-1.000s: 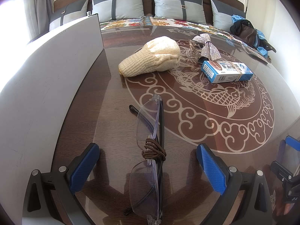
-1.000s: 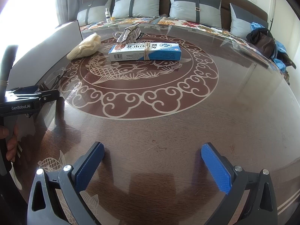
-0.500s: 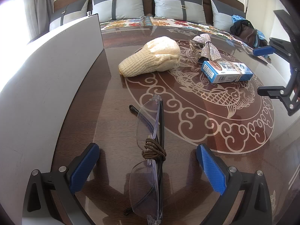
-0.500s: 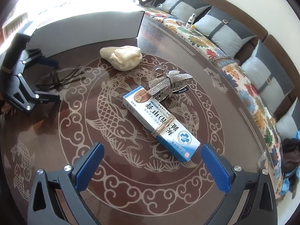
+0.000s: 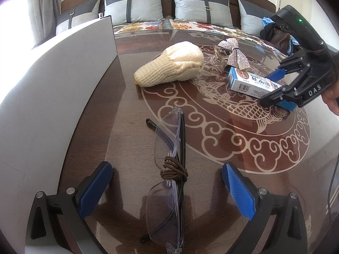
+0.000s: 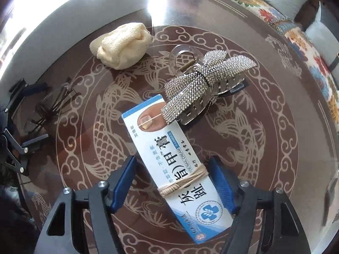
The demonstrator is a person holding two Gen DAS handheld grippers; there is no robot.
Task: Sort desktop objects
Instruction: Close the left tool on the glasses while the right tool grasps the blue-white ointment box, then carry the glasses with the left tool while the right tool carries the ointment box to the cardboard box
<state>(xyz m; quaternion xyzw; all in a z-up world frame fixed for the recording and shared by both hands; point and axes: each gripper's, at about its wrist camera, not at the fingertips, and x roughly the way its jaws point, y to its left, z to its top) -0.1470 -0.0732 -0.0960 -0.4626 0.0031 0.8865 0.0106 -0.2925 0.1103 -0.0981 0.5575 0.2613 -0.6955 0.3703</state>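
Note:
My right gripper (image 6: 172, 159) points down over a blue and white cream box (image 6: 169, 158) tied with beige cord. Its jaws are closing with the box between them, and a small gap still shows at the left pad (image 6: 125, 180). The left wrist view shows that right gripper (image 5: 272, 87) at the box (image 5: 247, 82). A rhinestone bow hair clip (image 6: 203, 82) lies against the box's far end. My left gripper (image 5: 167, 166) is open and straddles folded clear glasses (image 5: 167, 139) with a brown hair tie (image 5: 173, 169) wound round the bridge. A cream knit piece (image 5: 173, 65) lies beyond.
The round glass-topped table (image 5: 264, 154) has a carp pattern. A white upright panel (image 5: 53, 84) runs along its left side. A sofa with grey cushions (image 5: 201, 6) and a dark bag (image 5: 277, 36) stand behind. A hand (image 5: 331, 100) holds the right gripper.
The right gripper swung across the table, tipped down over the cream box, and its jaws narrowed around it. The left gripper and the glasses stayed put.

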